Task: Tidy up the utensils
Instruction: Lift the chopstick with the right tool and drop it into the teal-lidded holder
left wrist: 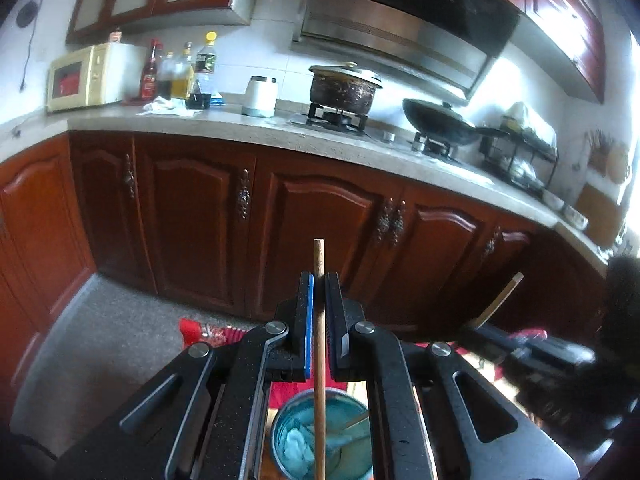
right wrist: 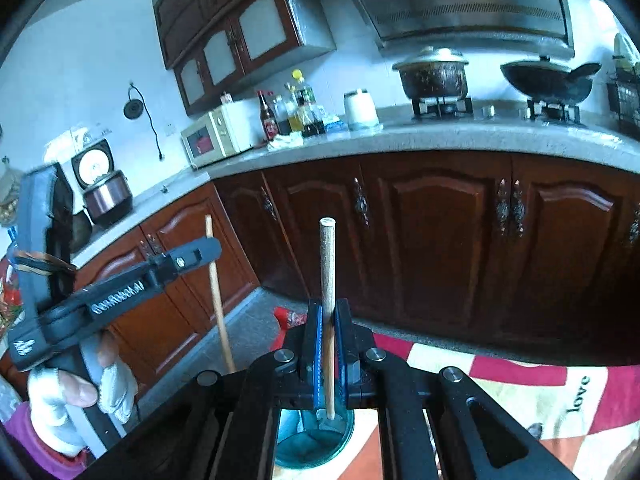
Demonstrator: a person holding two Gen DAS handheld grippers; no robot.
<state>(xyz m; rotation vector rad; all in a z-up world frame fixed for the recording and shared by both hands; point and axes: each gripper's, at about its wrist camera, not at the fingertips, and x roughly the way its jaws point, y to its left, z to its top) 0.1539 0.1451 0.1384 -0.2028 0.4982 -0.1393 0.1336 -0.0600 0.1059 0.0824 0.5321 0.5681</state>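
My left gripper (left wrist: 319, 280) is shut on a brown wooden chopstick (left wrist: 319, 352) that stands upright, its lower end inside a teal cup (left wrist: 288, 440) below the jaws. My right gripper (right wrist: 328, 308) is shut on a pale wooden chopstick (right wrist: 327, 264), also upright, its lower end in the same teal cup (right wrist: 296, 452). The left gripper also shows in the right wrist view (right wrist: 120, 292) at left with its chopstick (right wrist: 218, 296). The right gripper shows blurred in the left wrist view (left wrist: 532, 352) with its chopstick (left wrist: 502, 300).
The cup stands on a red, white and orange checked tablecloth (right wrist: 520, 384). Beyond are dark red cabinets (left wrist: 320, 216), a grey countertop (left wrist: 224, 124) with a microwave (left wrist: 84, 78), bottles (left wrist: 180, 72), a pot (left wrist: 344, 88) and a wok (left wrist: 440, 120).
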